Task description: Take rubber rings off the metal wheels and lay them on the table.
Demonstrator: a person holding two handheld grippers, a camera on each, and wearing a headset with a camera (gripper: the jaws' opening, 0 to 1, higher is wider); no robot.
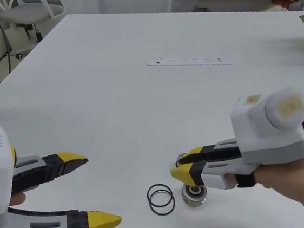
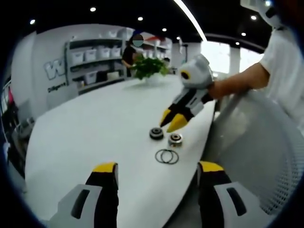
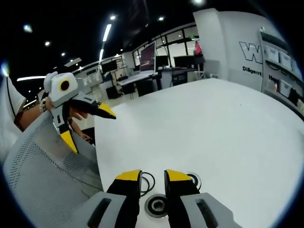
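Two rings off, flat on desk, between both grippers' tips. Wheel beside right gripper looks bare; jaws narrowly parted, empty. Second wheel beyond tips seems ringed. Left gripper jaws spread wide, empty.

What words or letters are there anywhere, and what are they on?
"W": big letter on the far wall; the rest is hidden.
"Diligent": smaller line under it, same wall; its end is cut off.
Sticker on the right gripper: too blurred.
Marks on the table strip: too small.
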